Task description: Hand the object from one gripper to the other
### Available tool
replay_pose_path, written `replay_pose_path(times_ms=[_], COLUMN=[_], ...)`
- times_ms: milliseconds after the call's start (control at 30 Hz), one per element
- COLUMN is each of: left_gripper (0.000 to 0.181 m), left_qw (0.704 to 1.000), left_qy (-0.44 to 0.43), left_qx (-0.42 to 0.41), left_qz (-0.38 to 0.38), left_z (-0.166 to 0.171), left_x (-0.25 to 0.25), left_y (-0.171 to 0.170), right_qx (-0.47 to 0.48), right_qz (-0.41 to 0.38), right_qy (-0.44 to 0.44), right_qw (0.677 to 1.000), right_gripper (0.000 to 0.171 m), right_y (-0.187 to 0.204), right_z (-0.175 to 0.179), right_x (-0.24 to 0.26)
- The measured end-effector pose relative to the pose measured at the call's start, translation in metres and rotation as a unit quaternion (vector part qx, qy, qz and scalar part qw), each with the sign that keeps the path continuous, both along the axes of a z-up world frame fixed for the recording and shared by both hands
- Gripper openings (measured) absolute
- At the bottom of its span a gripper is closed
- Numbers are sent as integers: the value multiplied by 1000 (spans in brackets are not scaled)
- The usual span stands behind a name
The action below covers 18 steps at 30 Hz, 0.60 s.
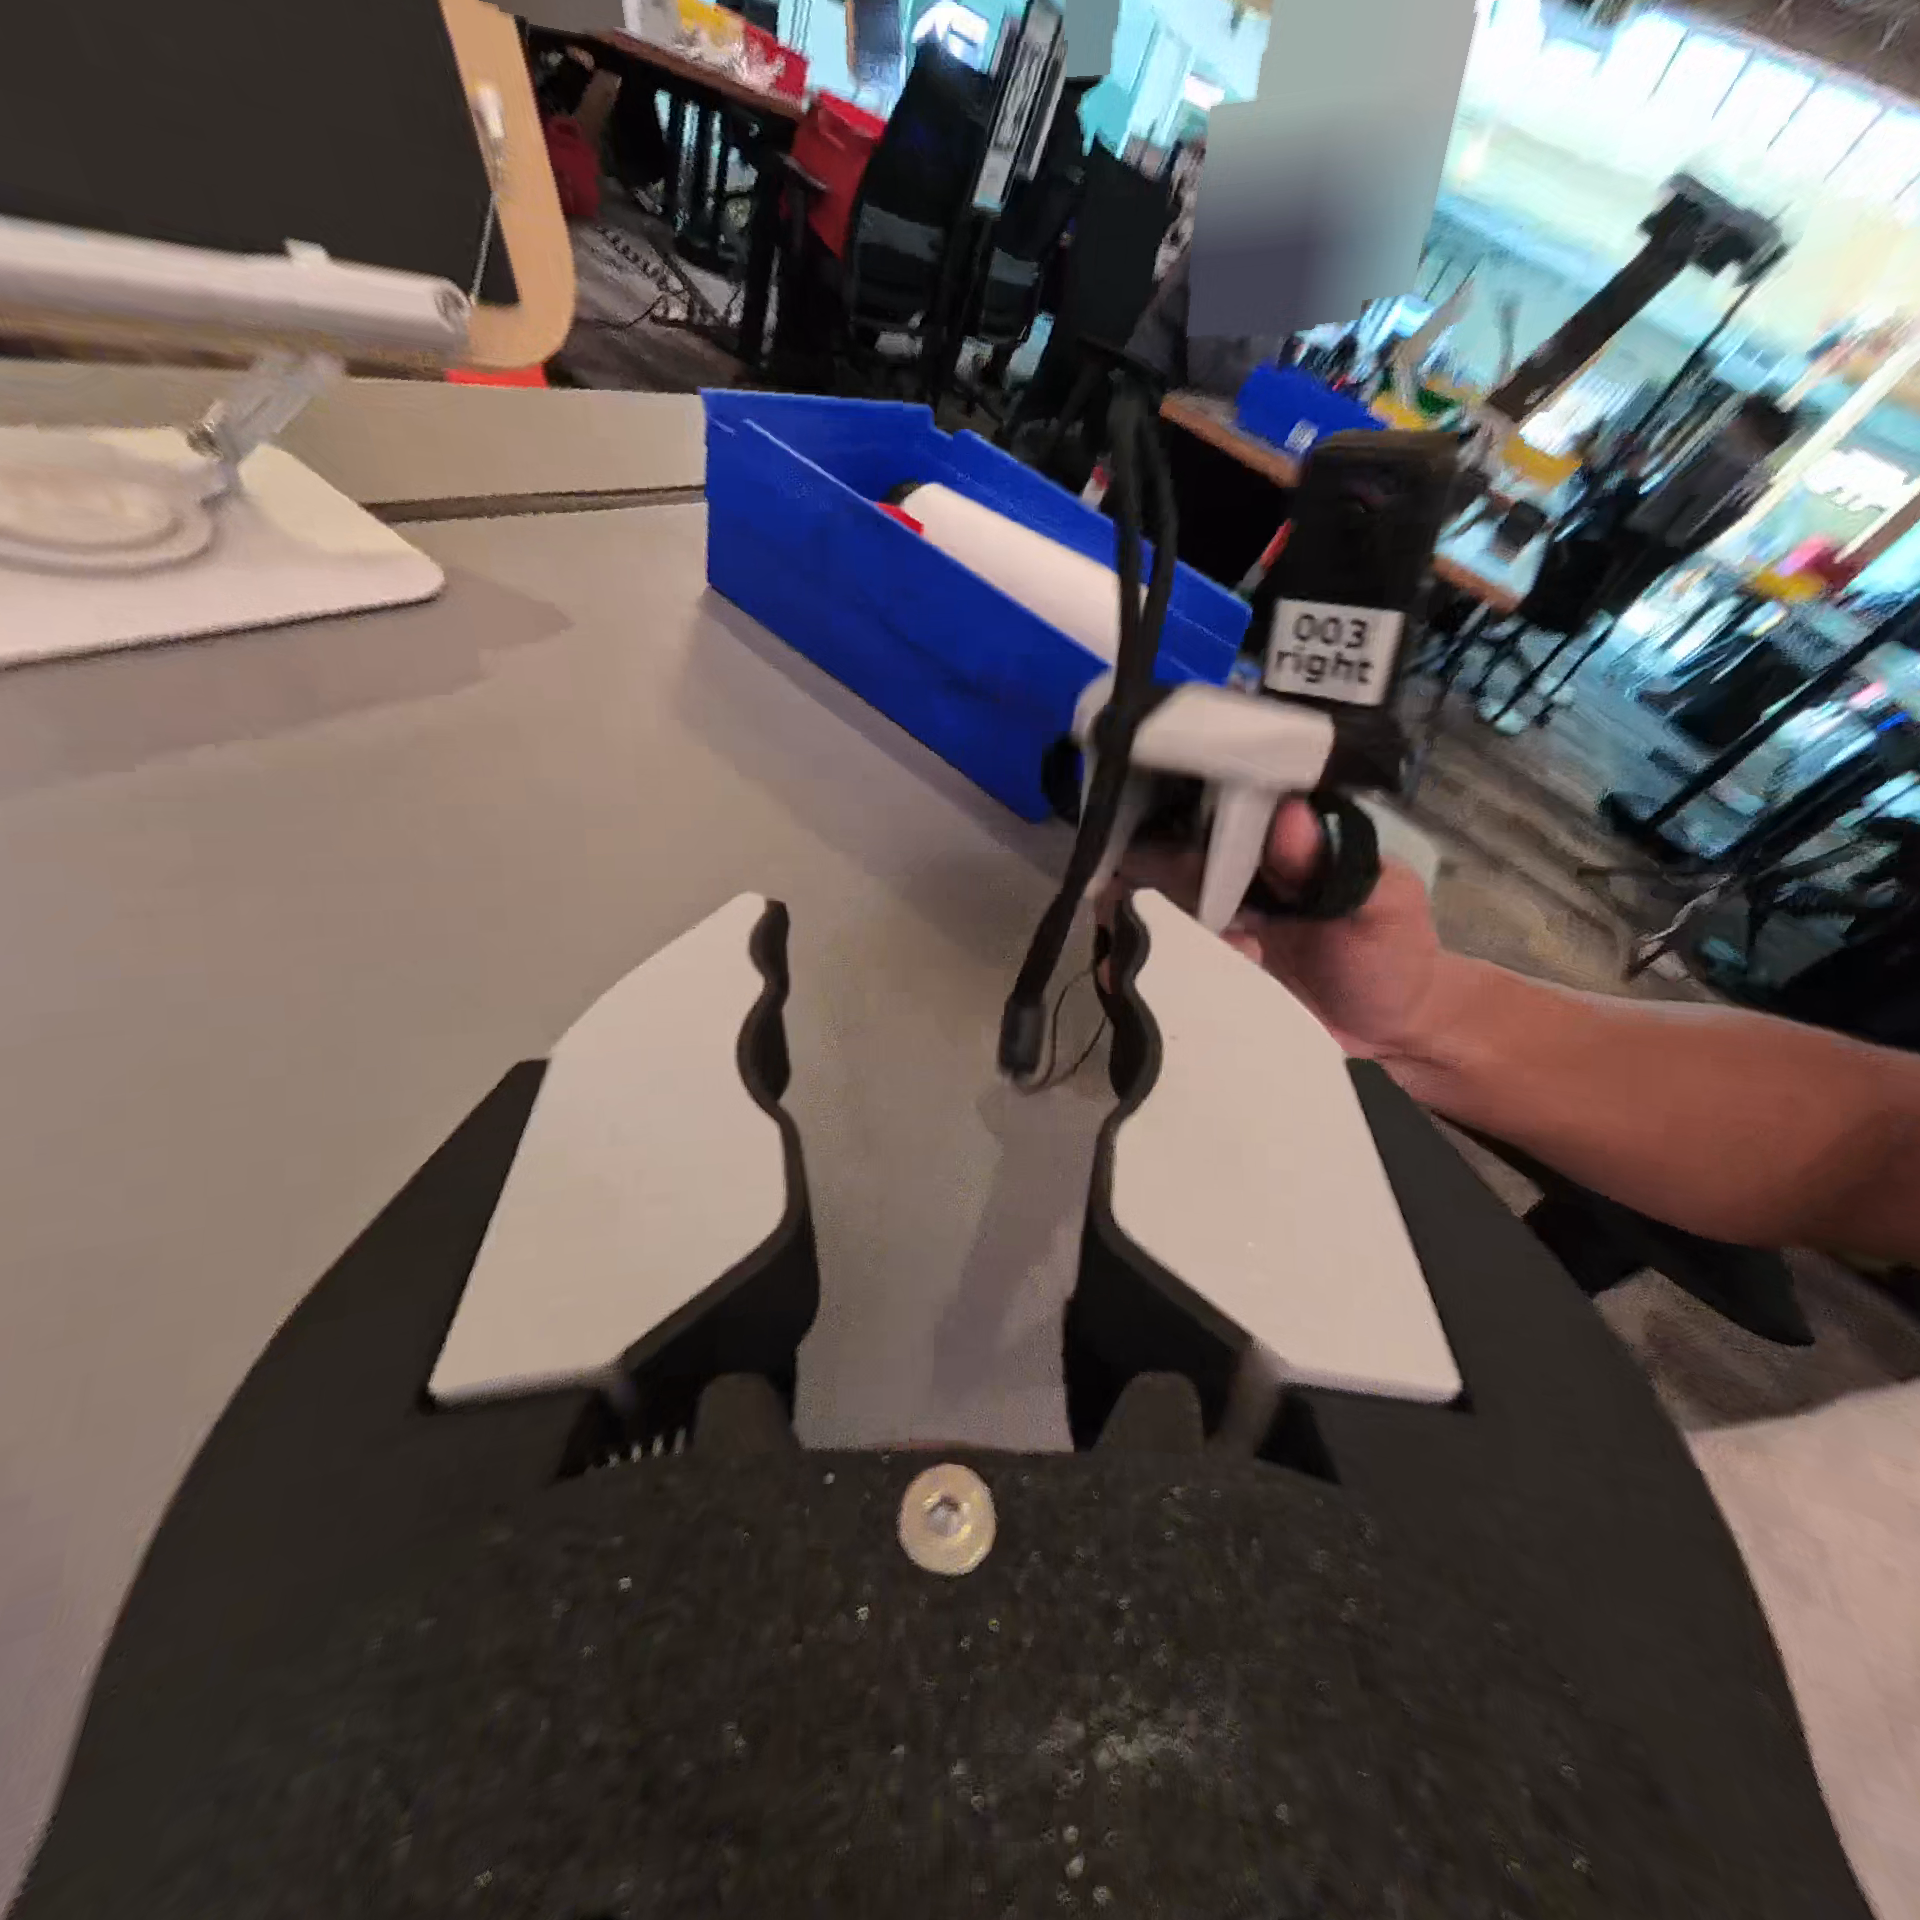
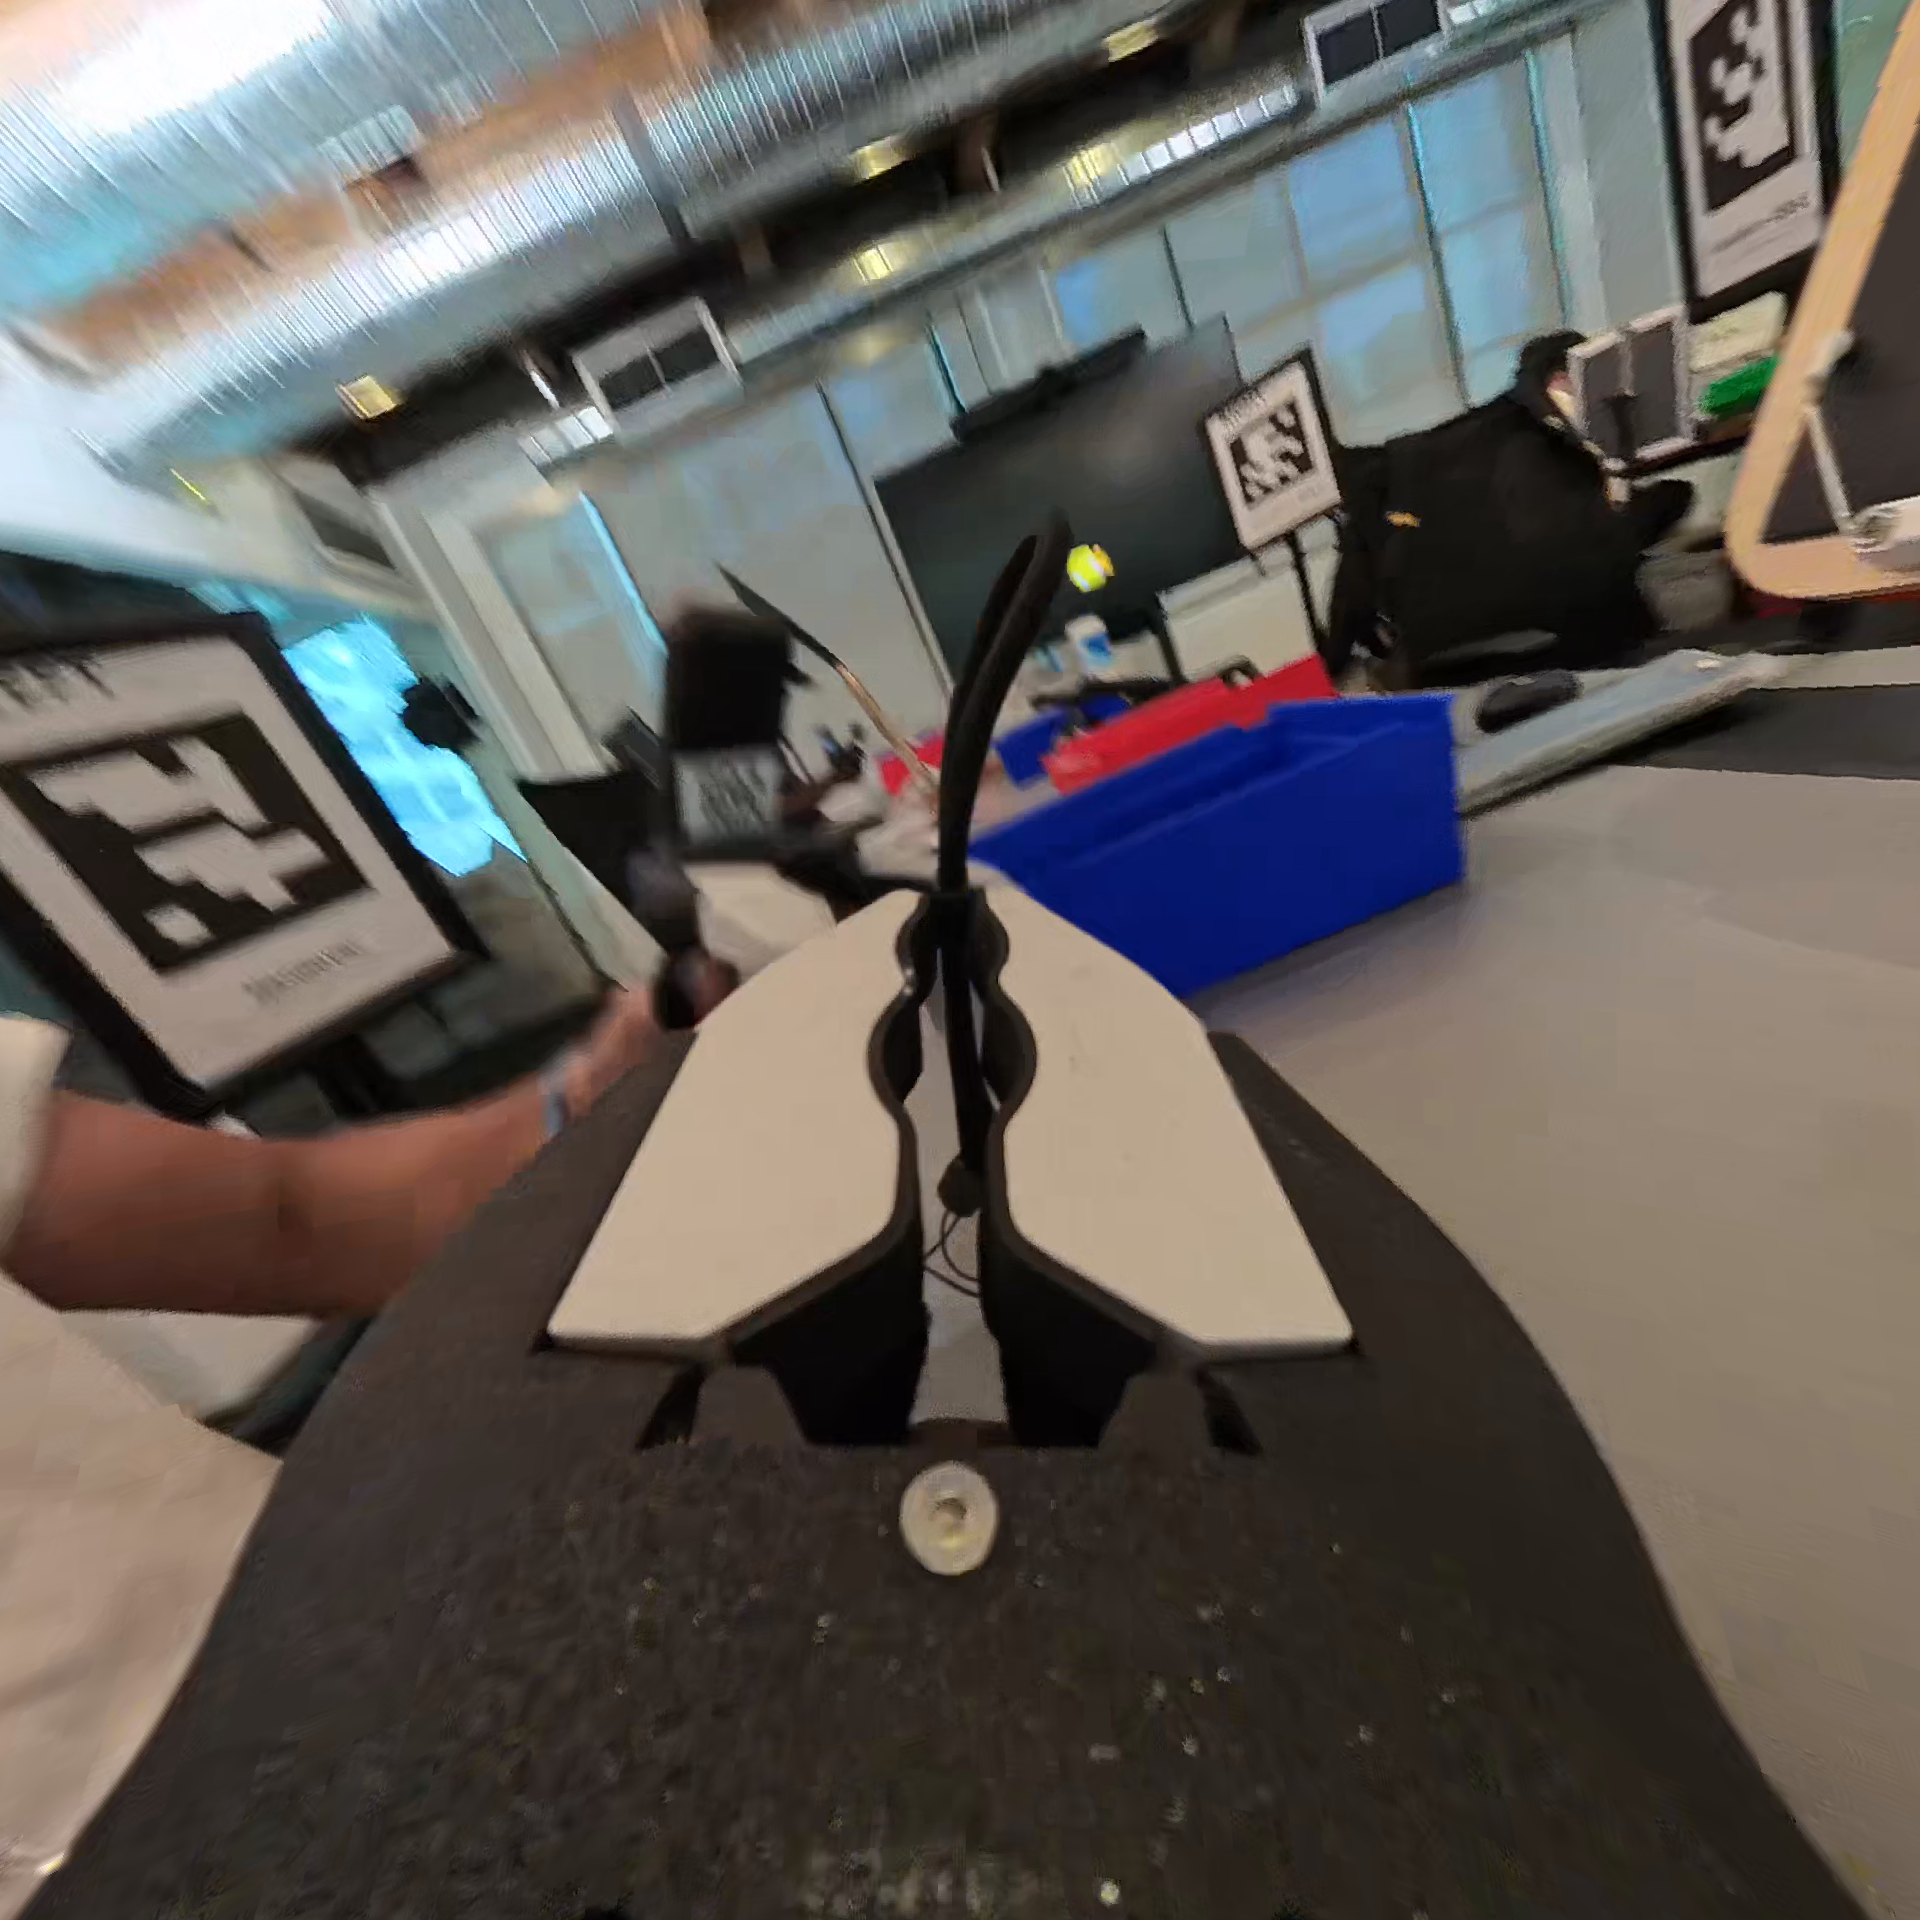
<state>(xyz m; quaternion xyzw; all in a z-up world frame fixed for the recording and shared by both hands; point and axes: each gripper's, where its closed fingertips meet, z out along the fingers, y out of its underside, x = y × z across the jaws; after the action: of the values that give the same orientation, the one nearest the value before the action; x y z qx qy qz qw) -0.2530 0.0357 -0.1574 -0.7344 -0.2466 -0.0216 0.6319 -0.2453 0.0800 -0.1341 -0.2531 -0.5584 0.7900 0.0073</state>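
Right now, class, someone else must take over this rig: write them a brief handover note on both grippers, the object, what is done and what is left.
Right gripper: shut on the black cord, which hangs over the grey table.
Left gripper: open, empty; the cord's lower end sits near its right finger.
Blue bin holds a white roll; not involved.
Done: cord lifted by the right gripper.
Left: close the left gripper on the cord, then open the right.
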Motion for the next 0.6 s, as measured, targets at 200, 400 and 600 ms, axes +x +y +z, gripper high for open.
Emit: replay_pose_path(times_ms=[200,400,600], left_gripper=[56,39,7], left_qw=[992,996,992], left_qy=[-43,64,92], left_qx=[81,16,-69], left_qz=[-88,-63,-44], left_z=[-17,-22,-43], left_x=[39,42,34], left_y=[10,17,15], right_qx=[-138,-207,-215], right_qz=[41,42,58], right_qy=[-43,-92,-115], right_qw=[989,973,968], right_gripper=[6,5,5], right_y=[-6,2,-5], right_z=[10,8,3], right_x=[6,0,-1])
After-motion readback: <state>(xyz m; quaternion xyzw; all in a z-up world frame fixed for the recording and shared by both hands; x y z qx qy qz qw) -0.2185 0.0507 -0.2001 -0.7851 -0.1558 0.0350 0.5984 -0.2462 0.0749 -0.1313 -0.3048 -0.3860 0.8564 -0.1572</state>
